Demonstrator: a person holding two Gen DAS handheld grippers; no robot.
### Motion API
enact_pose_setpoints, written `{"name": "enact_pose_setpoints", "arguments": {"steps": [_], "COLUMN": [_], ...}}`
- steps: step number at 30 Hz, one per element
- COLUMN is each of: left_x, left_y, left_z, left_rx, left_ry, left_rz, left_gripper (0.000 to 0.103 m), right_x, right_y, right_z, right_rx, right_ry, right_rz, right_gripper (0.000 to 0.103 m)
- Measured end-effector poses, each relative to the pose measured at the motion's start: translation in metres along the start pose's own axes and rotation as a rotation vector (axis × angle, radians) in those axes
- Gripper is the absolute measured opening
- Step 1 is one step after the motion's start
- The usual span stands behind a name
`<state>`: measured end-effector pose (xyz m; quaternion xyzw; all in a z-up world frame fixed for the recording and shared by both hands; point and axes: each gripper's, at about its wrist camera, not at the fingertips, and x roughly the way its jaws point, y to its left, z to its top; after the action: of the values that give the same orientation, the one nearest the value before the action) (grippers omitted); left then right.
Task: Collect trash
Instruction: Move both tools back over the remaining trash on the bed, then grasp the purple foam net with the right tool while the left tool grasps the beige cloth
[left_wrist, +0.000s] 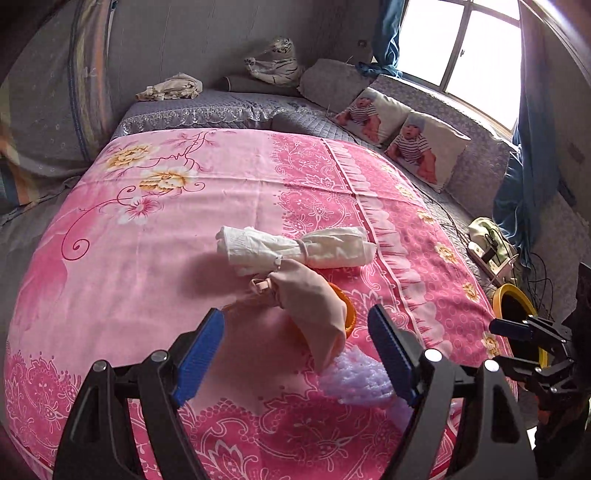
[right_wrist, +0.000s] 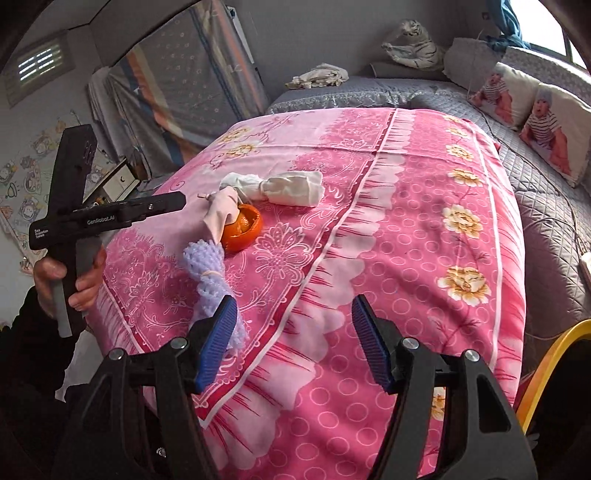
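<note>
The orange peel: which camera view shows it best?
The right wrist view: the orange peel is open to sight, with only the pink cloth over its left edge. In the left wrist view that cloth hides nearly all; only an orange rim shows.

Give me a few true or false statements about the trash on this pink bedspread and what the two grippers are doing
1. The orange peel lies partly under the beige cloth bundle. True.
2. The left gripper is clamped on the purple foam net. False: its jaws stand open, gripping nothing.
3. The white tied bundle sits farther up the bed than the peel. True.
4. The right gripper holds the peel. False: it is open and empty.
5. The yellow-rimmed bin stands on the bedspread. False: it stands beside the bed.
</note>
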<state>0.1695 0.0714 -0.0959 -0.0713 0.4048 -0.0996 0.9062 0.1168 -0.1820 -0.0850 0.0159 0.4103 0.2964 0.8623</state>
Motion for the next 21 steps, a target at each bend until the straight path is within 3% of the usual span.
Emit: {"name": "enact_pose_setpoints", "arguments": {"steps": [7,18,21], "left_x": [0.016,0.05,0.058], "left_y": [0.007,0.005,0.005], "left_z": [0.006,0.02,0.021], "left_rx": [-0.032,-0.048,-0.054], "left_ry": [0.016,0.058,0.07], "left_rz": [-0.002,0.008,0.01], "left_gripper": [0.079,0.079,0.073], "right_x": [0.028,0.053,0.061], "right_y": [0.026,0.04,0.04], "right_z": [0.002,0.006,0.007], "right_rx": [-0.048,-0.099,-0.097], "right_ry": [0.056,0.109,0.127], "right_rz": [0.066,0.089,0.094], "right_gripper": [0.061,0.061,0.061]}}
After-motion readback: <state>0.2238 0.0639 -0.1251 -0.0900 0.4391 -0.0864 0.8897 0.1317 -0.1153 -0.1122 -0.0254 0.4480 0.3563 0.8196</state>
